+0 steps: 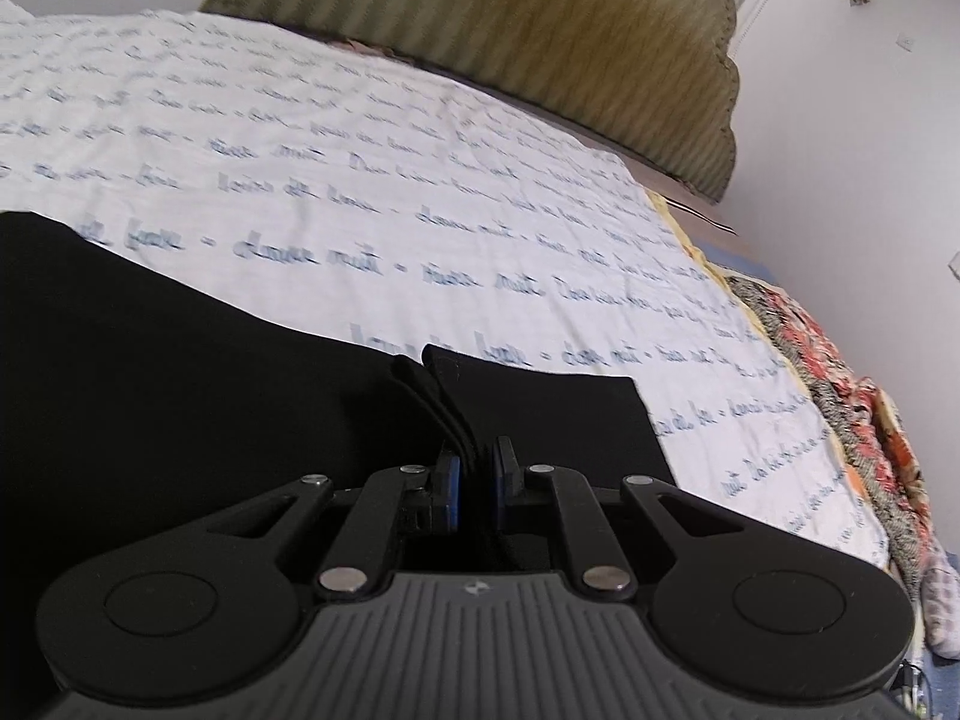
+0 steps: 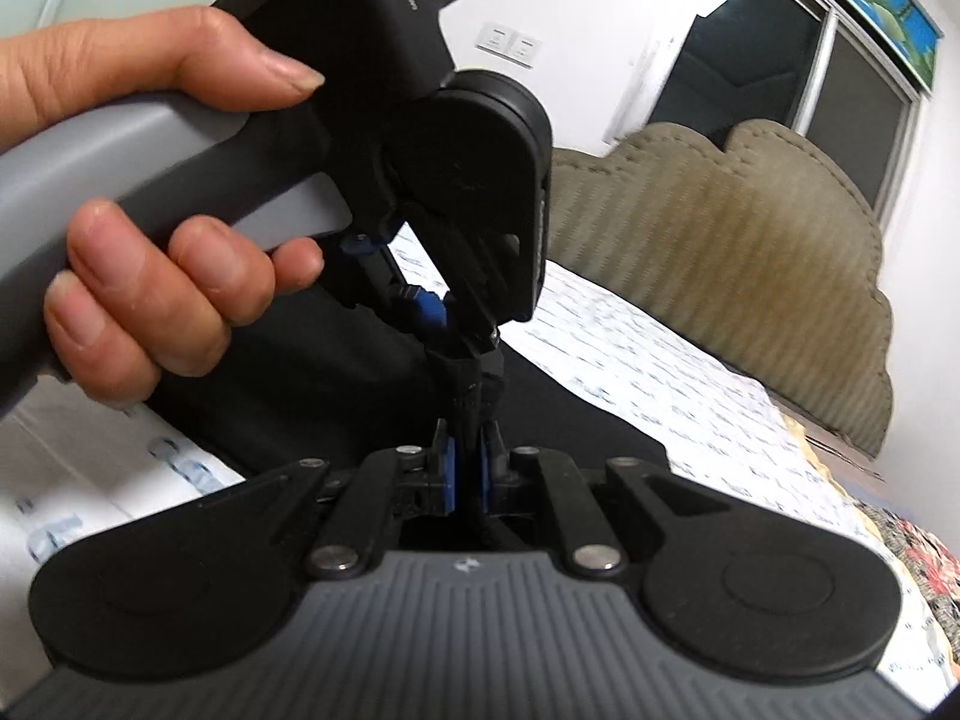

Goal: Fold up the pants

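Black pants | pinched in left hand-held gripper | on bedsheet

Both cams ride low on their tongs, looking forward along the fingers, close over the bed. Left view faces the headboard. Right view looks the same way, with the left tongs close ahead. Shared: headboard, sheet, black pants.
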Action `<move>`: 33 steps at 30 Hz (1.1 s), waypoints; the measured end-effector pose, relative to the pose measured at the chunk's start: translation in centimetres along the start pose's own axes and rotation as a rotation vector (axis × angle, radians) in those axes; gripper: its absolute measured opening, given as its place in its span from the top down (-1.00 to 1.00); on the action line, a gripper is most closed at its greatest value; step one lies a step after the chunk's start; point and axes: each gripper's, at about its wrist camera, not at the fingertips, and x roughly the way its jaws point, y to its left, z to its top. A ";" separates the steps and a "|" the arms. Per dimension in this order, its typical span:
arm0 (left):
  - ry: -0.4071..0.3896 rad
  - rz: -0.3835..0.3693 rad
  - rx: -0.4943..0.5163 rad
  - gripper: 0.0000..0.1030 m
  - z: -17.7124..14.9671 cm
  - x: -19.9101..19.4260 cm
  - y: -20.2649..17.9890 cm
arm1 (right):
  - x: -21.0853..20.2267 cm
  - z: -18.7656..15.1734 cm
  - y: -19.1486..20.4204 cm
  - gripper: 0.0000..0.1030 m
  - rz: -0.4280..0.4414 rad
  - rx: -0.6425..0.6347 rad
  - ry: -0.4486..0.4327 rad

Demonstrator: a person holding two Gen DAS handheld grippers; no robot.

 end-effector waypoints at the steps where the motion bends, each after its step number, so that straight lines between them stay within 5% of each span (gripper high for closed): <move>1: -0.004 0.010 -0.001 0.80 0.0 -0.3 0.5 | 0.1 0.3 0.3 0.84 0.012 -0.007 -0.004; 13: -0.037 0.074 -0.080 0.80 0.6 -3.1 6.5 | 0.8 2.3 4.0 0.84 0.118 -0.064 -0.048; 28: -0.052 0.262 -0.039 0.80 1.6 -4.8 9.3 | 3.2 3.8 5.4 0.84 0.227 -0.080 -0.050; 33: -0.124 0.389 -0.033 0.69 2.2 -7.5 10.0 | 4.9 4.4 4.6 0.84 0.243 -0.081 -0.035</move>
